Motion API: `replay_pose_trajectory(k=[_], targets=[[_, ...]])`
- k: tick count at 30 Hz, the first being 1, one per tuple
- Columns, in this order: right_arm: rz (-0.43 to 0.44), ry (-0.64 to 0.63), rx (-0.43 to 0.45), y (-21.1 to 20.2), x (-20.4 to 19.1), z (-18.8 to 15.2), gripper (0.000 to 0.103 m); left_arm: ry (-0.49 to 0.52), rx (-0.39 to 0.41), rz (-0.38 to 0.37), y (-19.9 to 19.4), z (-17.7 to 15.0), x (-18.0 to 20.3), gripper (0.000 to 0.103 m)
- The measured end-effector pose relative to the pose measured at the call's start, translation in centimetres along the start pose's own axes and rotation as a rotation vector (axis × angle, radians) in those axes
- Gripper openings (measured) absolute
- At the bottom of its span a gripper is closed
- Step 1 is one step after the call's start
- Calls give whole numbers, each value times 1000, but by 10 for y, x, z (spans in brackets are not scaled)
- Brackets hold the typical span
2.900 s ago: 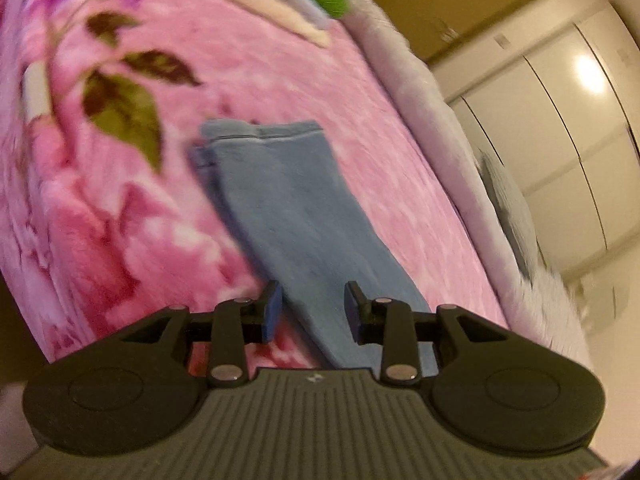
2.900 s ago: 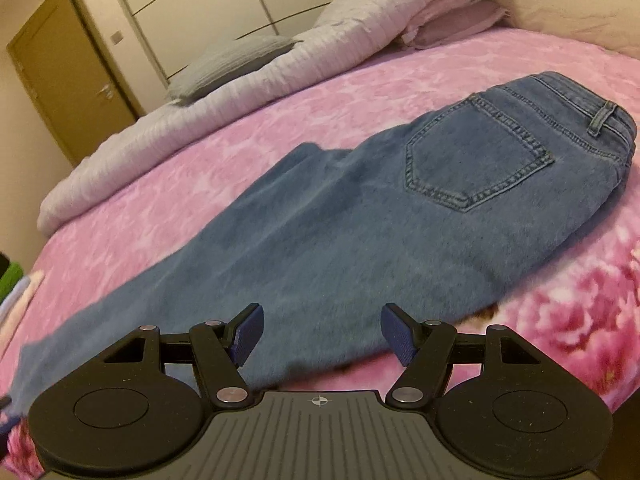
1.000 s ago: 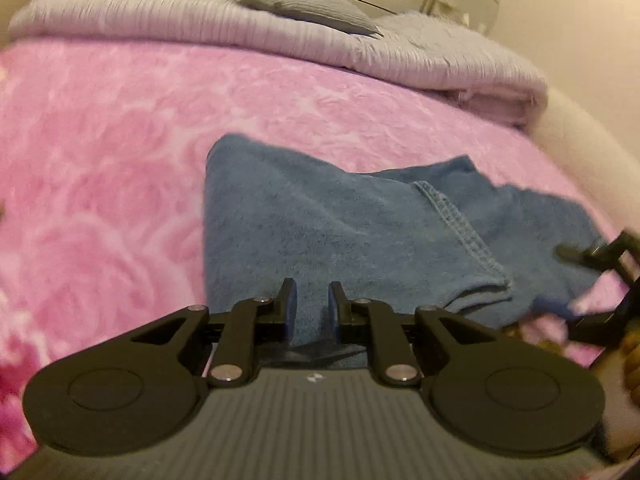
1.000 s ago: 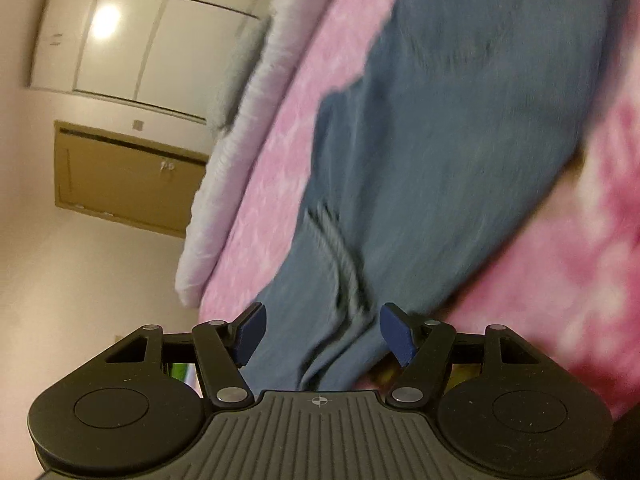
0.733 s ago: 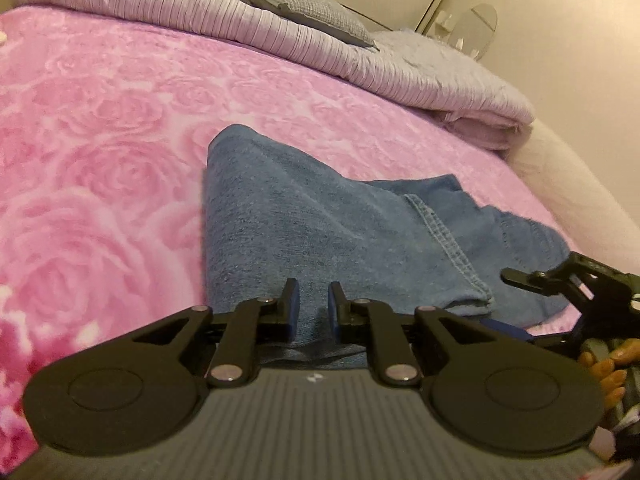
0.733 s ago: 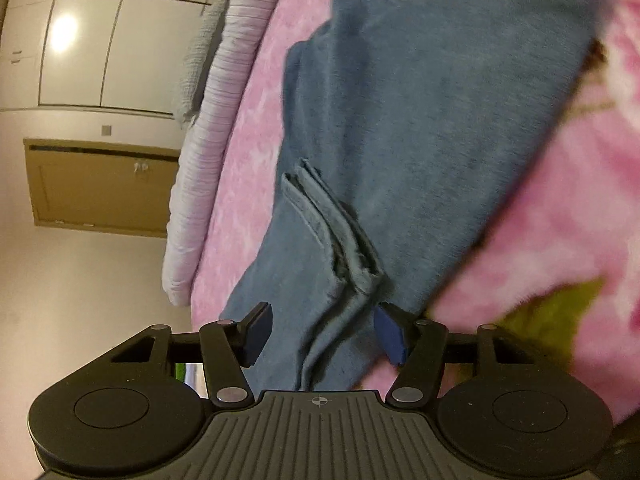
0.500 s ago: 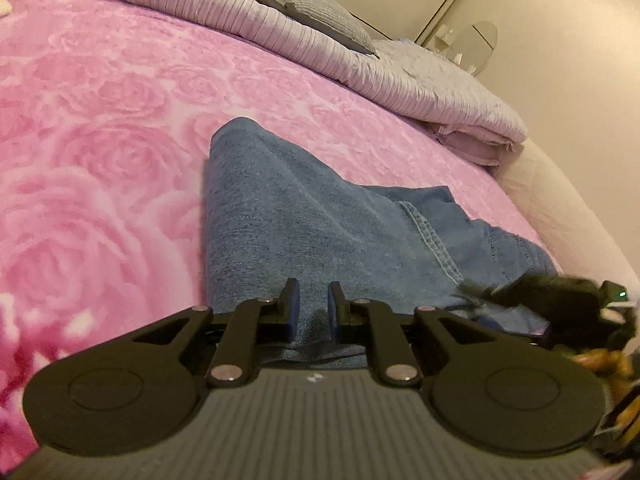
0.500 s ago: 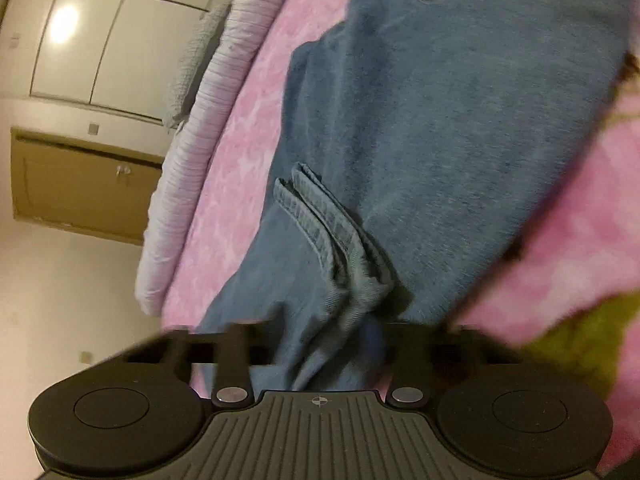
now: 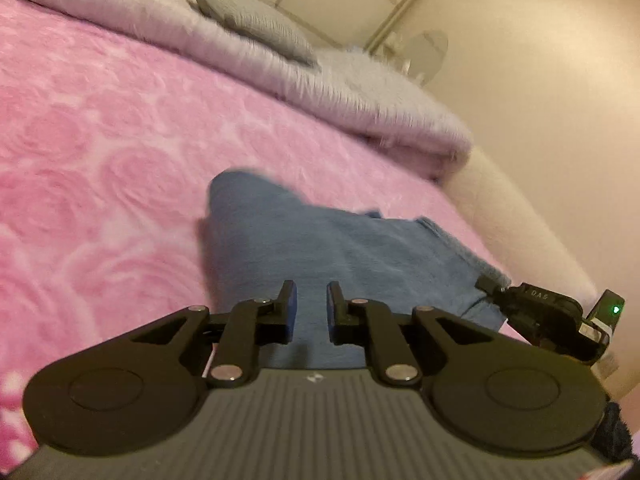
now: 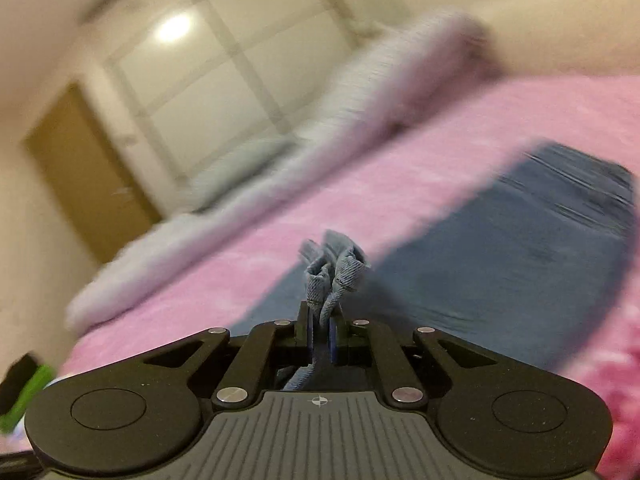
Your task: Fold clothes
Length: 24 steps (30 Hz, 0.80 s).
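Observation:
A pair of blue jeans [image 9: 320,240] lies folded over on the pink rose-patterned blanket [image 9: 100,160]. My left gripper [image 9: 311,312] hovers over the near edge of the jeans, its jaws a narrow gap apart with denim showing behind the gap; nothing is visibly pinched. My right gripper [image 10: 319,340] is shut on the bunched hem of the jeans [image 10: 332,268], which sticks up between the pads. The rest of the jeans [image 10: 520,248] spreads to the right, blurred. The right gripper also shows in the left wrist view [image 9: 552,316] at the jeans' right edge.
A grey-lilac rolled duvet [image 9: 280,68] and a grey pillow [image 9: 256,32] lie along the far side of the bed. A cream padded bed edge [image 9: 520,216] runs on the right. A wardrobe [image 10: 224,72] and a wooden door [image 10: 84,172] stand behind. Something green [image 10: 24,392] sits far left.
My right gripper has closed on the jeans' hem and swung up, so its view now looks level across the bed. My left gripper's jaws have opened slightly and the view tilted.

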State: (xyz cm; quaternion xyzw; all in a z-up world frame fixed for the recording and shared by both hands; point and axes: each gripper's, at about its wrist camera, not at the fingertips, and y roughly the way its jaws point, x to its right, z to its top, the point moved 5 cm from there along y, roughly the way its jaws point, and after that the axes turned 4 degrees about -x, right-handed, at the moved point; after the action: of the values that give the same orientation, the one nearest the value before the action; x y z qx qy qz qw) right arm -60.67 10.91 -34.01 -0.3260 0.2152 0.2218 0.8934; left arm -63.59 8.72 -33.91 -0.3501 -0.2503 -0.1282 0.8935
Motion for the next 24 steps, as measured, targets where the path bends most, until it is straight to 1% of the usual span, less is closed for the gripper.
replay_pose_trajectory(k=[1, 3, 4, 6, 7, 11, 13, 15, 17, 19, 20, 21, 23, 24], targets=[[-30, 55, -30, 8, 20, -1, 7, 9, -24, 4, 10, -3, 2, 10], [-56, 213, -119, 26, 63, -11, 7, 29, -62, 29, 25, -9, 7, 10], [-14, 305, -143, 30, 78, -13, 7, 45, -68, 49, 28, -10, 9, 10], [73, 440, -123, 28, 92, -15, 8, 72, -70, 80, 30, -11, 12, 10], [82, 439, -121, 27, 93, -14, 11, 75, -72, 83, 30, -10, 13, 10], [45, 330, -124, 29, 85, -13, 11, 81, -86, 101, 32, -8, 14, 10], [20, 208, -109, 28, 71, -6, 8, 88, -90, 110, 34, -8, 17, 10], [42, 40, -37, 16, 45, 6, 8, 96, -92, 111, 34, -6, 23, 10], [66, -99, 48, -2, 24, 16, 7, 95, -92, 82, 37, -2, 31, 10], [55, -150, 128, -23, 25, 26, 7, 90, -92, 42, 41, 1, 38, 10], [30, -136, 143, -27, 35, 30, 7, 89, -95, 23, 44, 2, 42, 10], [-11, -106, 135, -24, 50, 32, 7, 93, -103, 13, 48, 1, 46, 10], [-93, 8, 69, -6, 93, 28, 8, 104, -124, -4, 56, 1, 55, 10], [-113, 80, 8, 5, 117, 23, 8, 112, -132, -2, 59, 0, 58, 10]])
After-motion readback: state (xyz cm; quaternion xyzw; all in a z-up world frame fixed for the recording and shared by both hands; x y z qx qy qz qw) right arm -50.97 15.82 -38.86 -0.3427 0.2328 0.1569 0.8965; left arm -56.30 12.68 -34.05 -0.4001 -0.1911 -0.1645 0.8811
